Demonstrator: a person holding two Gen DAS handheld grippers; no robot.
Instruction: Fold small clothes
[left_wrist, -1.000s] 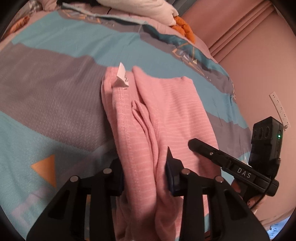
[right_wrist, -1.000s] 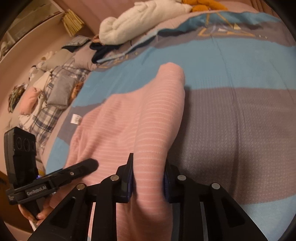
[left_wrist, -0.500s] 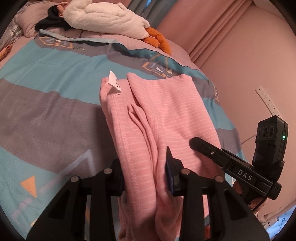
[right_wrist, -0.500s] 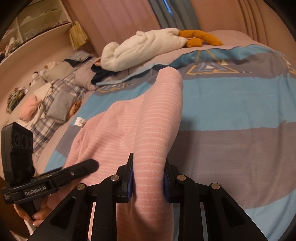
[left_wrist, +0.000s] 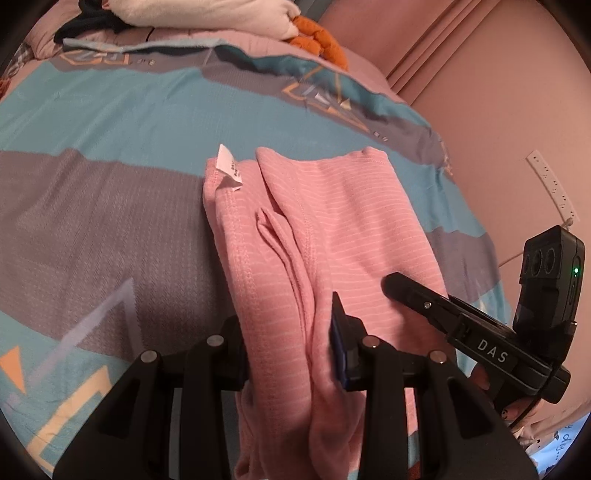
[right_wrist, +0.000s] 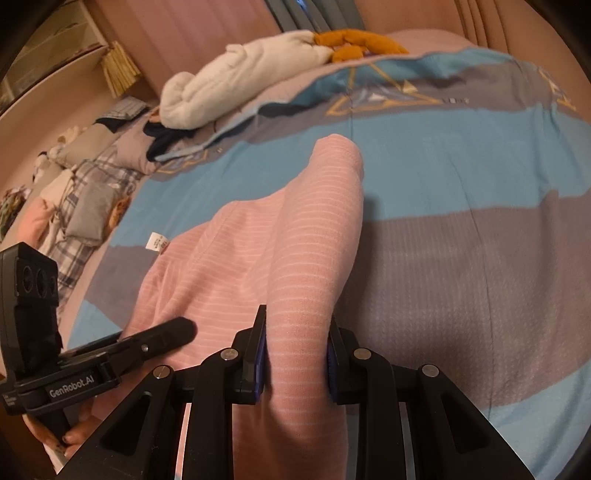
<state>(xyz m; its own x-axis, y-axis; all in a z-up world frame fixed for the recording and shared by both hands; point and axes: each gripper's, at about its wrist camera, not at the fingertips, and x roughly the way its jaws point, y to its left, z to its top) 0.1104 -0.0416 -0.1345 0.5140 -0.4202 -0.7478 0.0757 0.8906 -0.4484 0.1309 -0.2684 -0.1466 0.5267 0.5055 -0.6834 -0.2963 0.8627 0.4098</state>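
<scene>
A: Describe the work surface.

B: A bed covered by a quilt in teal and grey bands with orange and yellow triangle prints (left_wrist: 110, 122). At its far end lie a white rolled plush blanket (right_wrist: 236, 88) and an orange plush toy (right_wrist: 354, 44). Pink curtains and a pink wall stand behind.

A: Location of the garment?

B: The pink knit garment with thin white stripes (left_wrist: 332, 221) lies lengthwise on the quilt, folded along its length. Its near end is raised off the quilt. A white care label (left_wrist: 229, 168) stands up at the far left corner.

A: Left gripper (left_wrist: 291, 354) status?

B: Jaws narrow, clamped on a bunched near edge of the garment.

A: Right gripper (right_wrist: 295, 358) status?

B: Jaws narrow, its blue pads (right_wrist: 258, 365) pressing a thick fold of the same garment. Each gripper appears in the other's view, near its neighbour.
</scene>
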